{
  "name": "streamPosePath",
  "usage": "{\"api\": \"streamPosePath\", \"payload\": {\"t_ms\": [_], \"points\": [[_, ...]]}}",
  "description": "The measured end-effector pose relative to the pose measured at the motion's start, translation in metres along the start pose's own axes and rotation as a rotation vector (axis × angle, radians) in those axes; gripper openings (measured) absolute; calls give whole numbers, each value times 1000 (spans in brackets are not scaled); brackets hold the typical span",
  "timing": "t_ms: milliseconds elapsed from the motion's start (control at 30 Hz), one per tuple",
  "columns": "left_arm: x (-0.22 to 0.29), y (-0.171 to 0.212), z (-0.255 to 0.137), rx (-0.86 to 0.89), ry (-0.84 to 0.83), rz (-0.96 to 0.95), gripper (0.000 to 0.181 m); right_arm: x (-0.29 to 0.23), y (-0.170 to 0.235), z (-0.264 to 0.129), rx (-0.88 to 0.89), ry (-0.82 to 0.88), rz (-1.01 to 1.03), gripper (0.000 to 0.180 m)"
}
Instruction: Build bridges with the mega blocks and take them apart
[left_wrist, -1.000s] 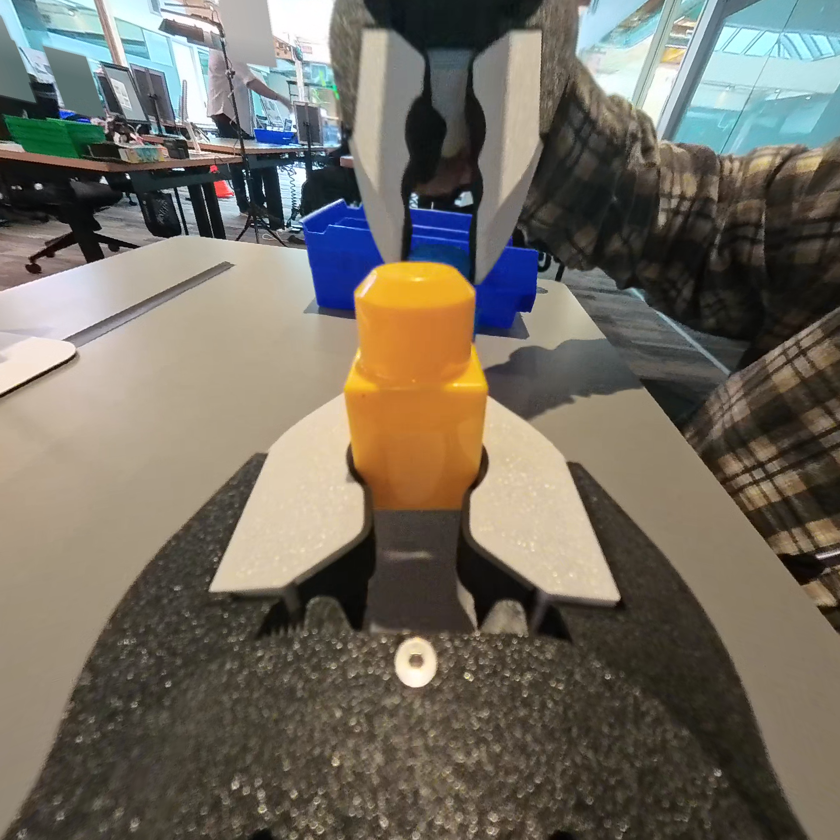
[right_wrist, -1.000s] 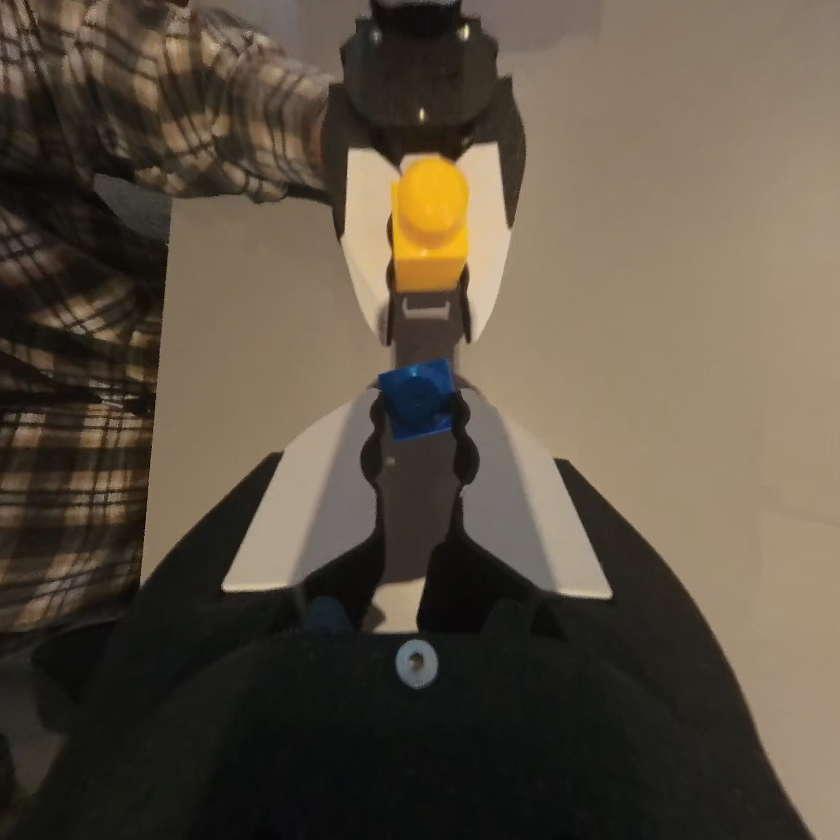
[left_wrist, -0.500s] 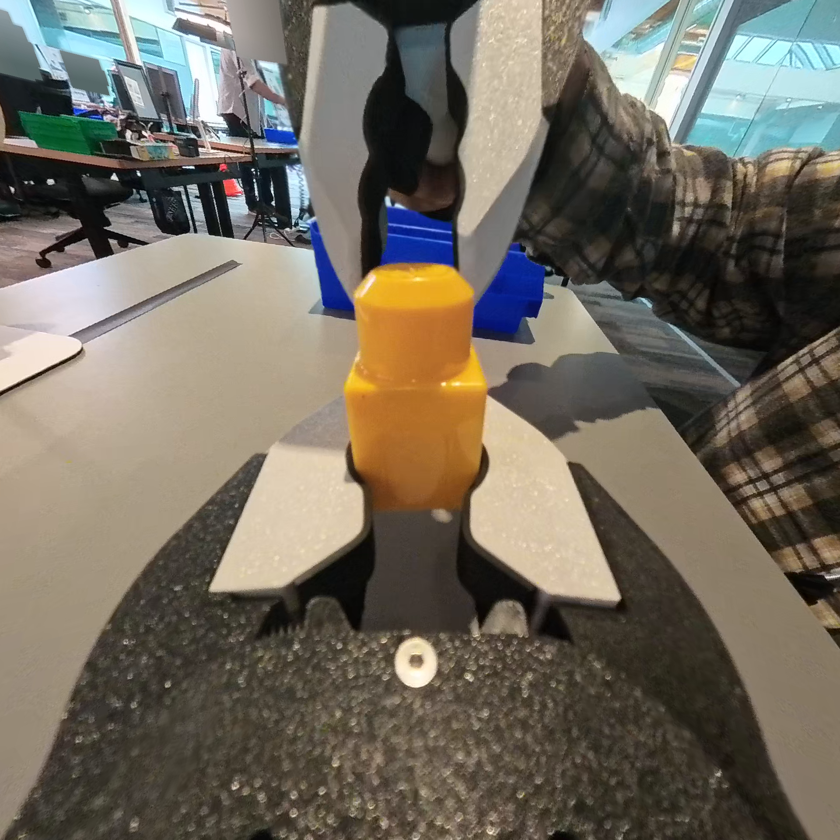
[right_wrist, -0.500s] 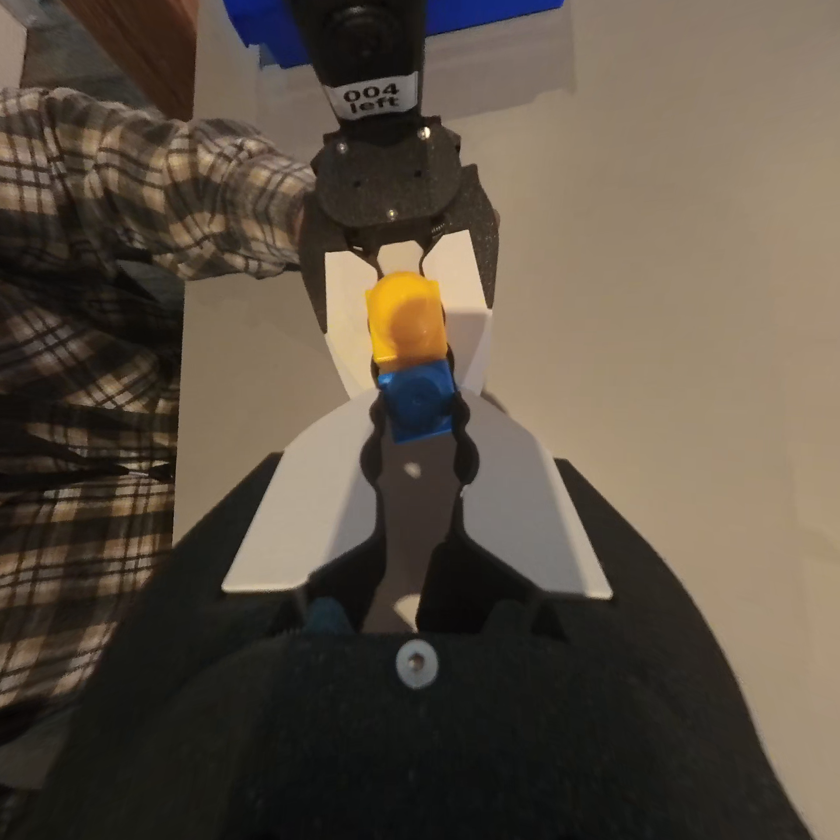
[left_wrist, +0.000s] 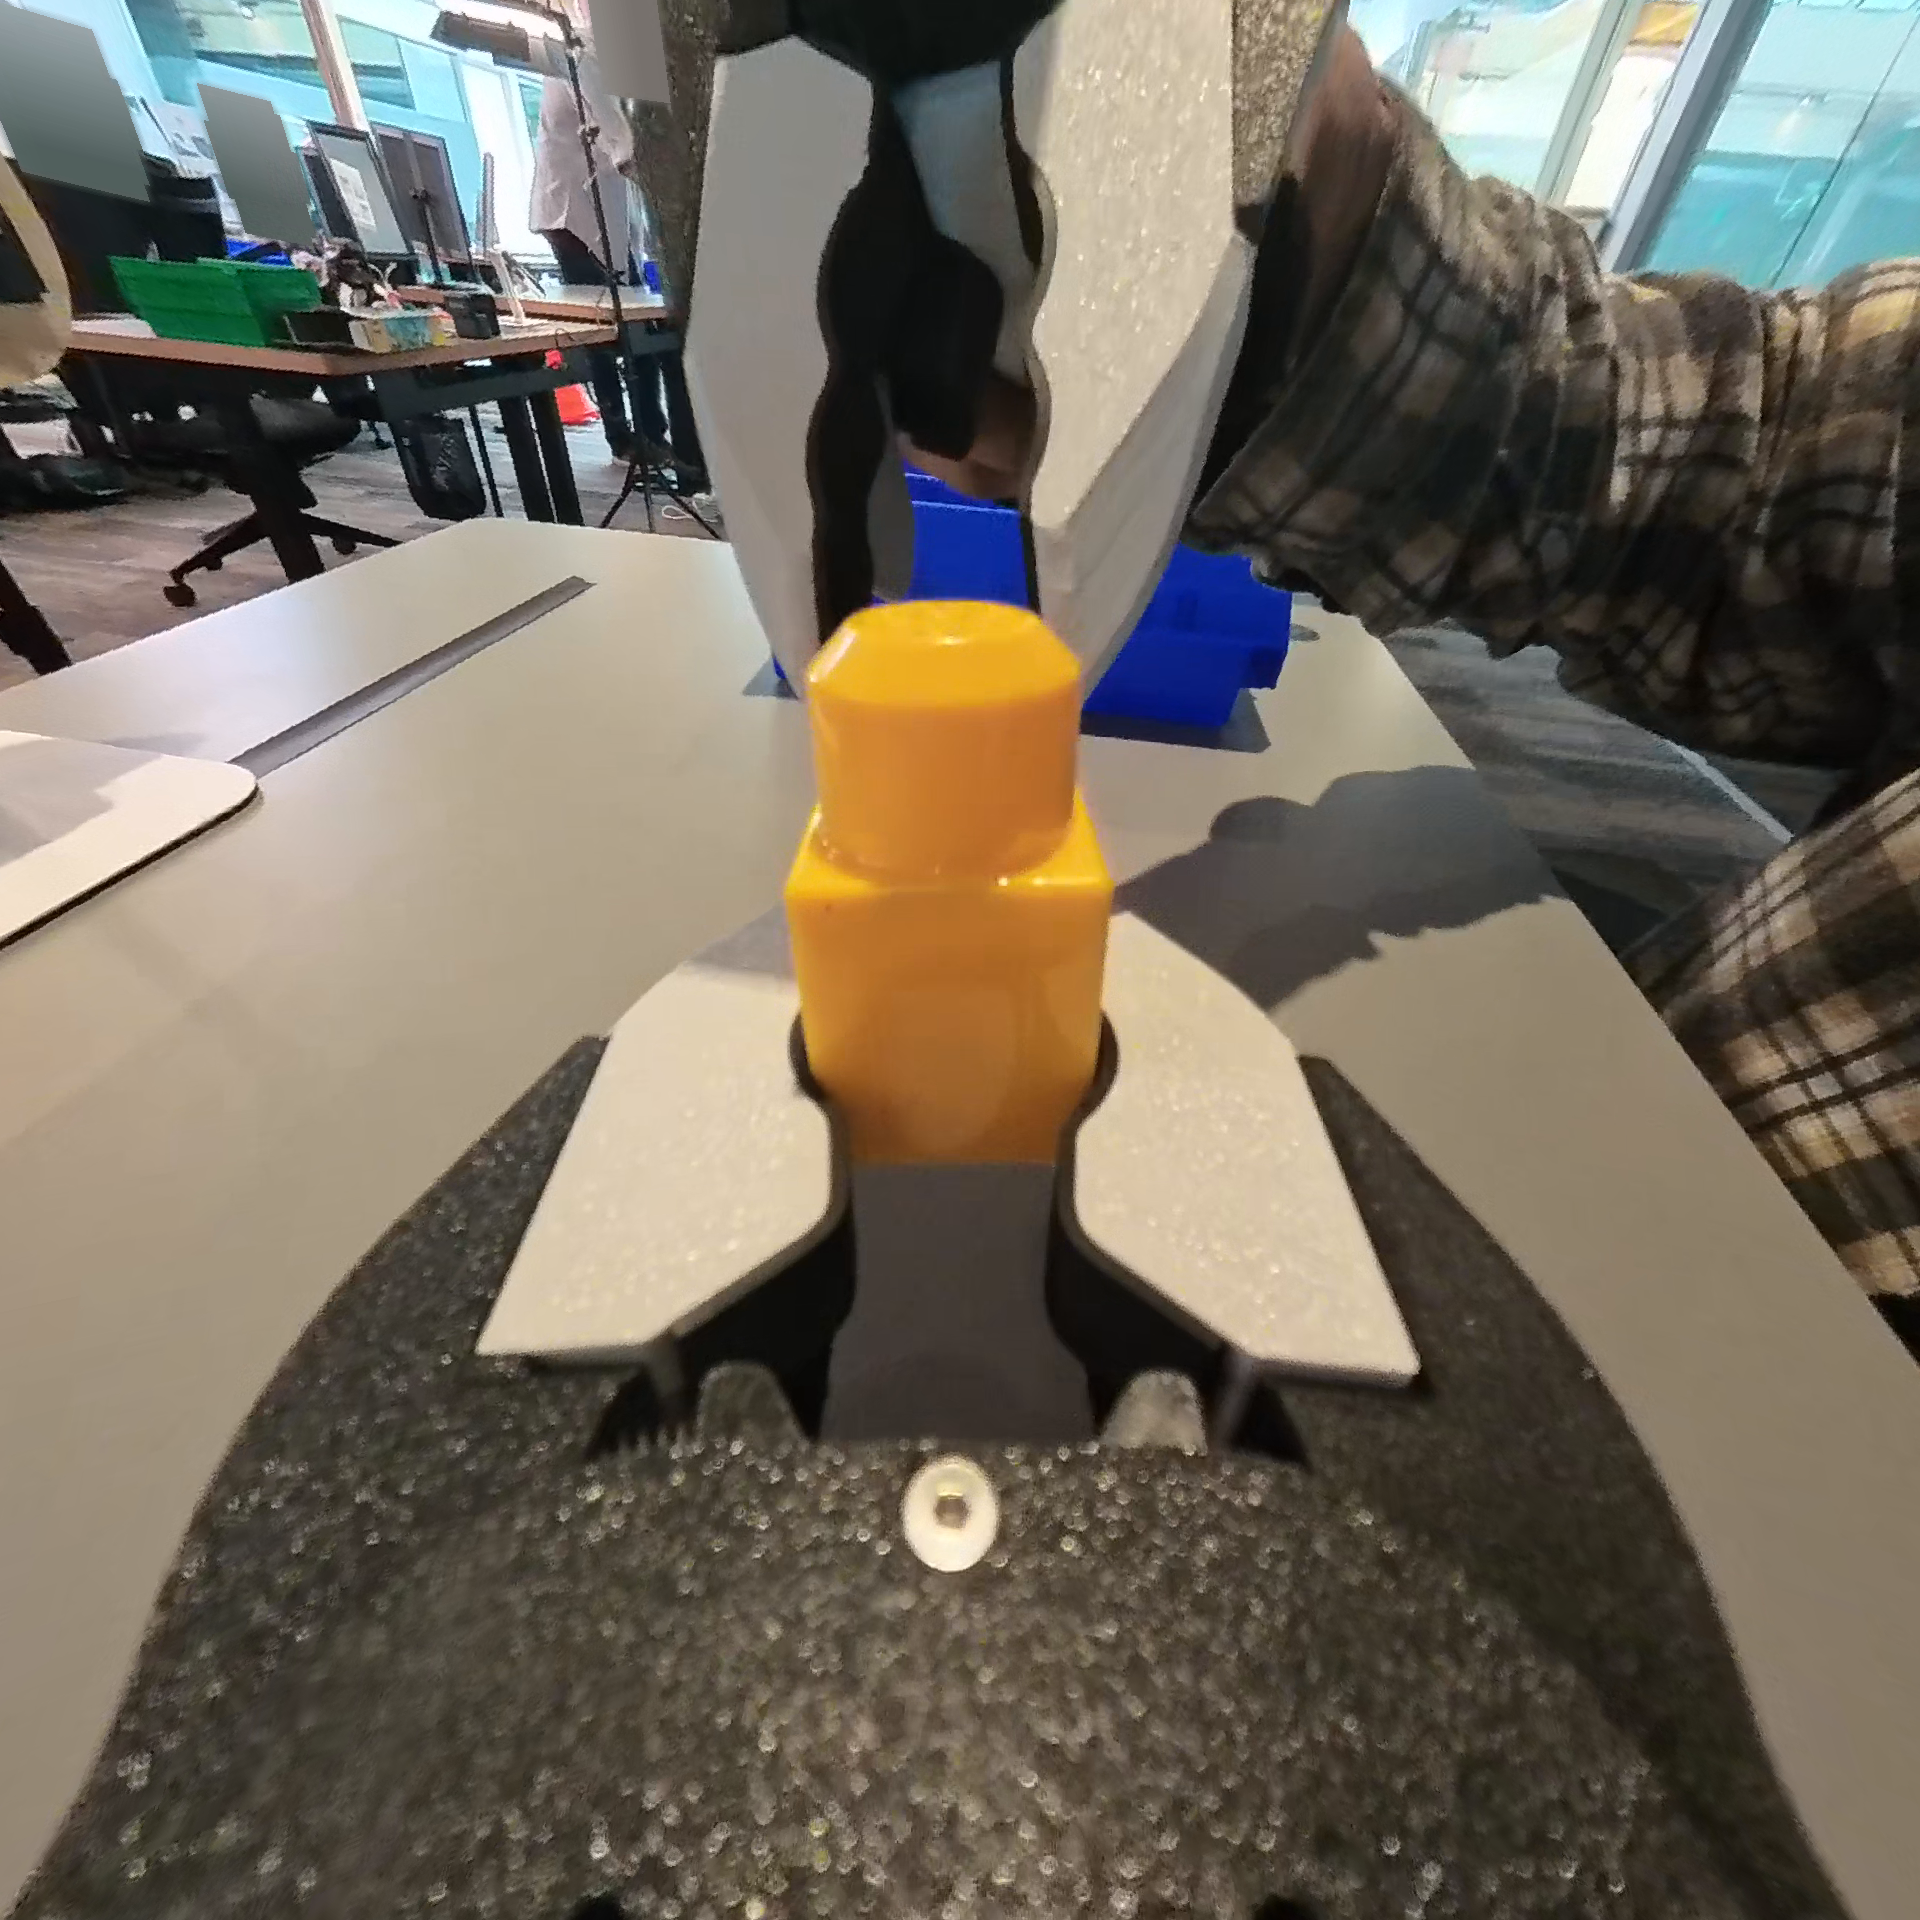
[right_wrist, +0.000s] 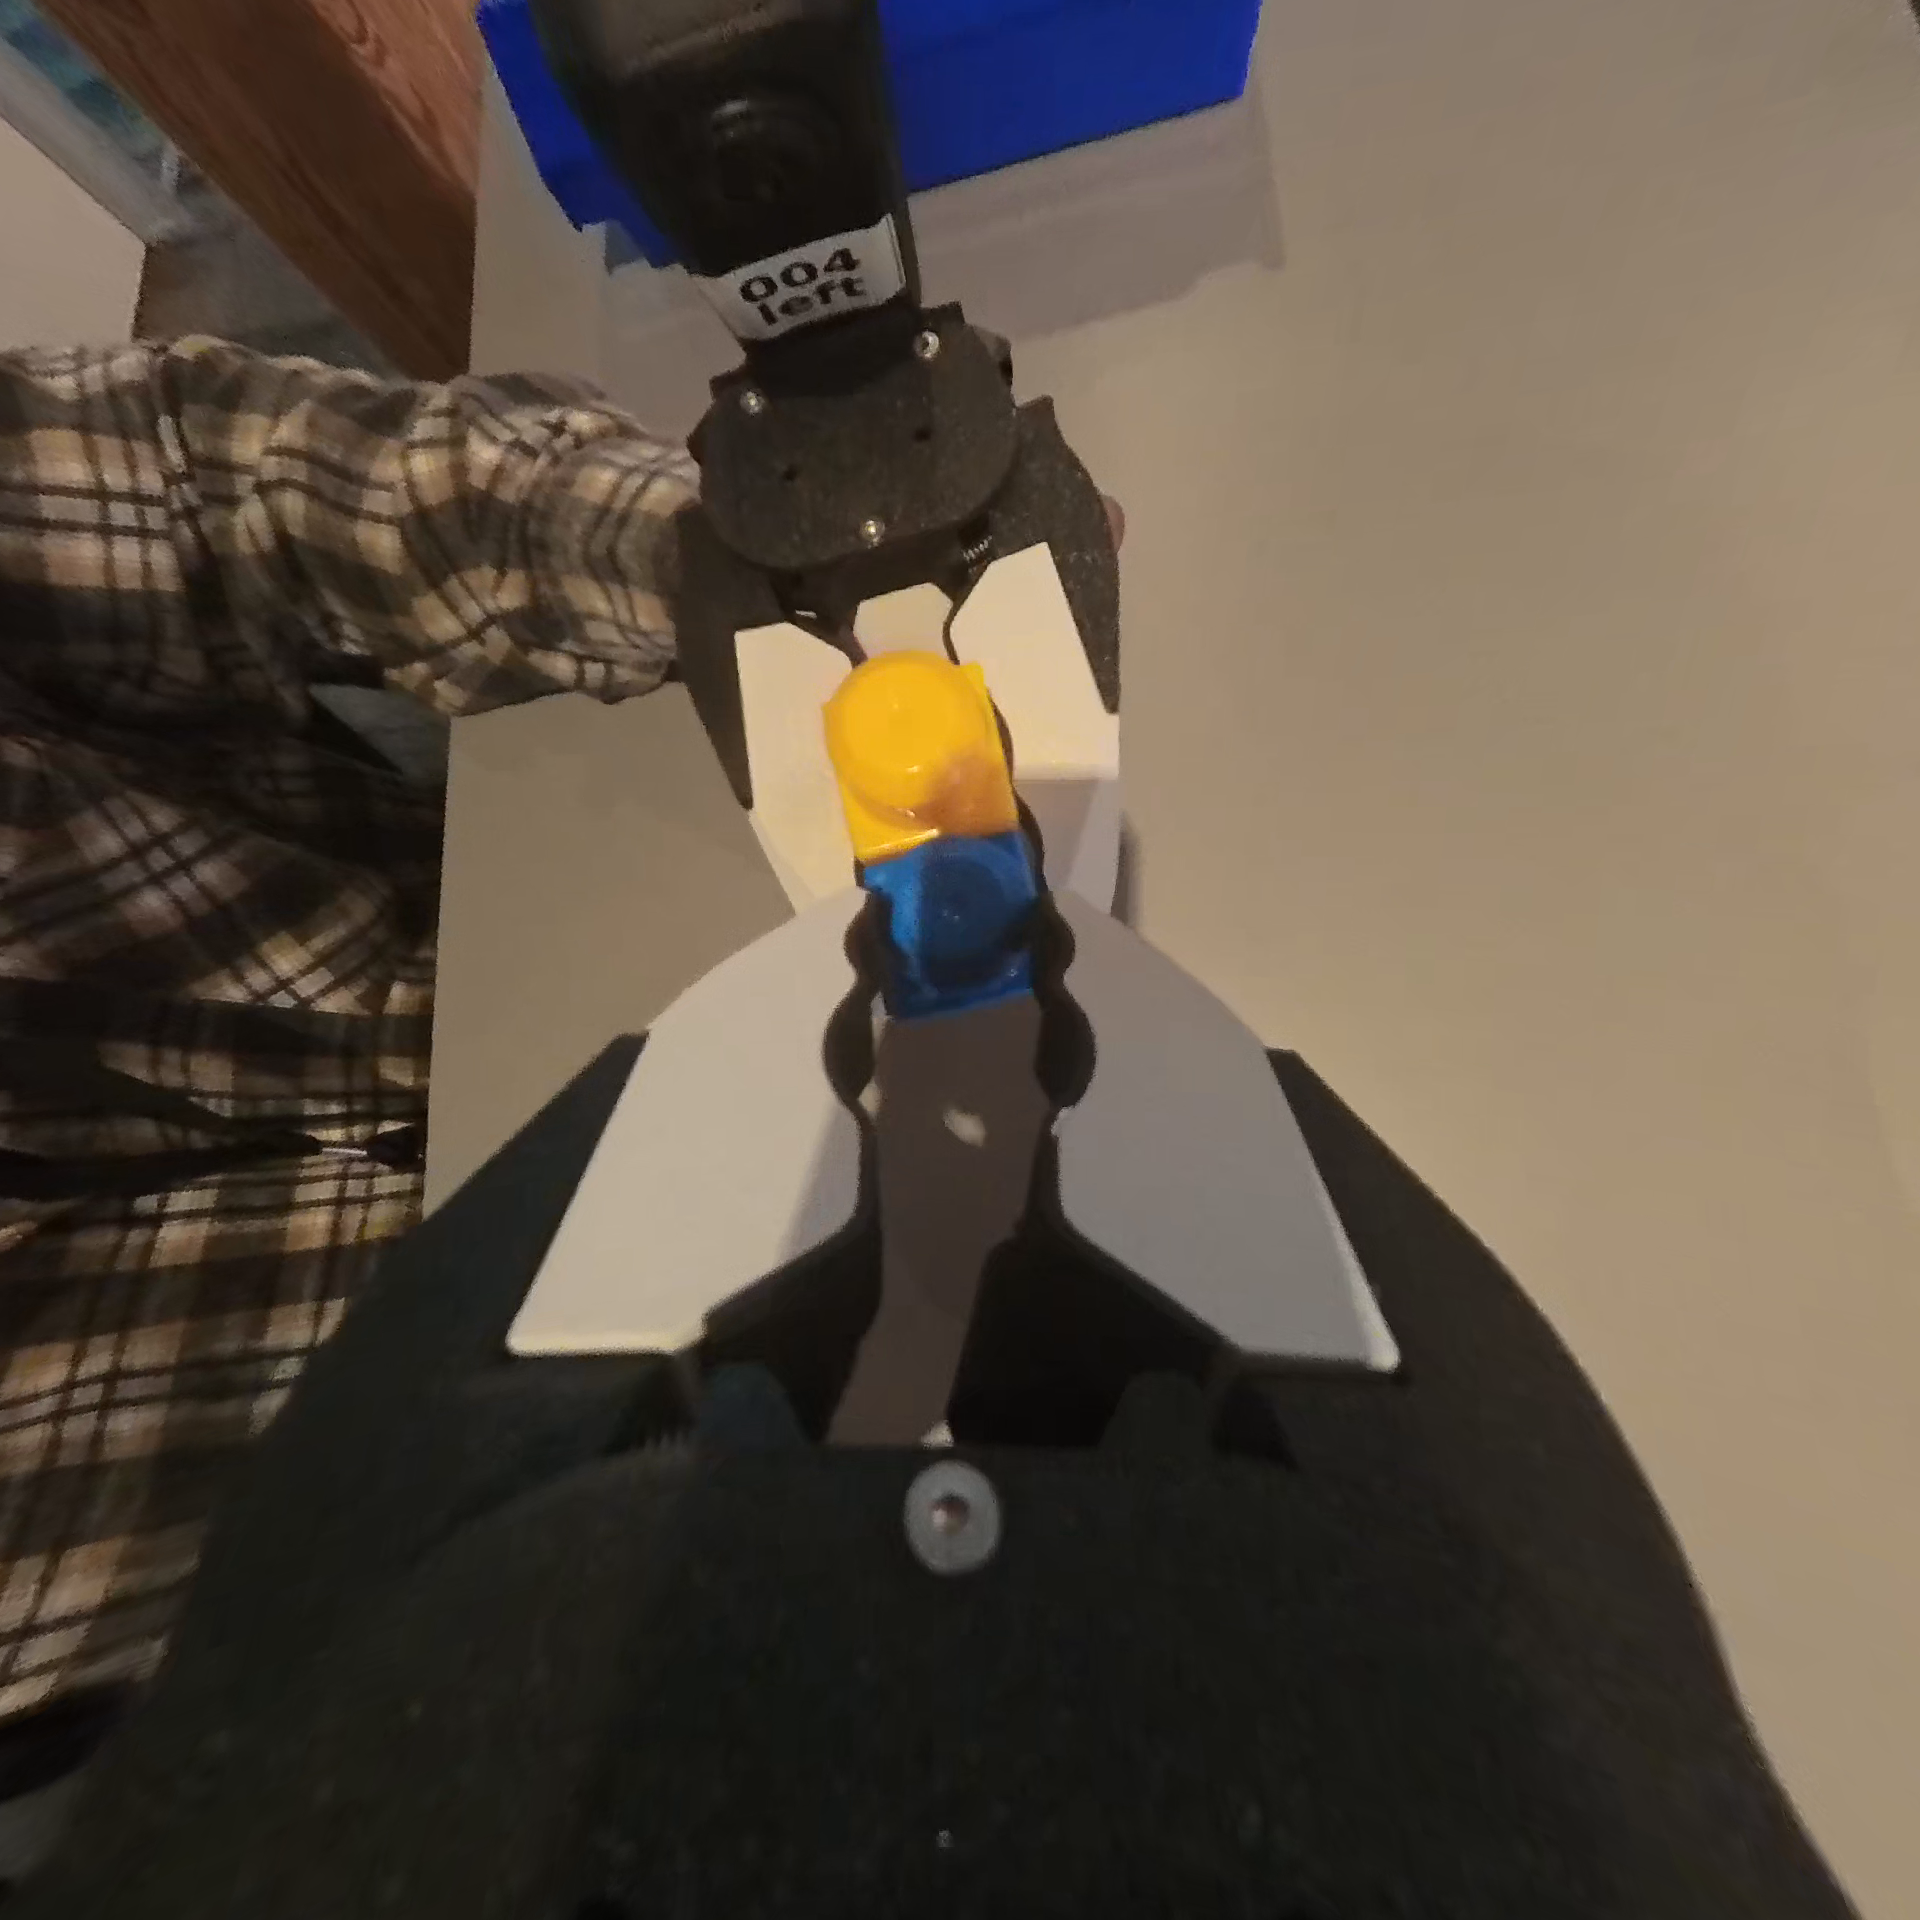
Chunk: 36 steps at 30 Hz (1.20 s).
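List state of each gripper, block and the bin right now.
Left gripper: shut on yellow block.
Right gripper: shut on blue block.
Yellow block: held upright, off the table.
Blue block: held, close to the yellow block; contact unclear.
Blue bin: on table, contents hidden.

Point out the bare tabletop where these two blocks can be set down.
Bare grey table lies left of the yellow block, between the white pad and the blue bin. It is crowded right of centre: plaid sleeve, right hand-held gripper holding the blue block.
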<state>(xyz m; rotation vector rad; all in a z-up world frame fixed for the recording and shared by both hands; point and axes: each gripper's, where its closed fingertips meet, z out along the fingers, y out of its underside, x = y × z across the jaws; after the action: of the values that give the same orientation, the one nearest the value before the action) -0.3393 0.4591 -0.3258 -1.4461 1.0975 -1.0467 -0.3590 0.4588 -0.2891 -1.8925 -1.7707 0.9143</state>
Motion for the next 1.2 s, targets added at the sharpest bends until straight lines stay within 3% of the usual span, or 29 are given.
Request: {"api": "streamPosePath", "payload": {"t_ms": [400, 700, 1200], "points": [[4, -12, -2, 43, -17, 8, 39, -3, -12, -5, 104, -1, 27, 27], [5, -31, -10, 172, 29, -120, 39, -10, -27, -7, 172, 71, -181, 28], [7, -20, -2, 99, 10, -46, 40, -4, -27, -15, 453, -8, 35, 27]]}}
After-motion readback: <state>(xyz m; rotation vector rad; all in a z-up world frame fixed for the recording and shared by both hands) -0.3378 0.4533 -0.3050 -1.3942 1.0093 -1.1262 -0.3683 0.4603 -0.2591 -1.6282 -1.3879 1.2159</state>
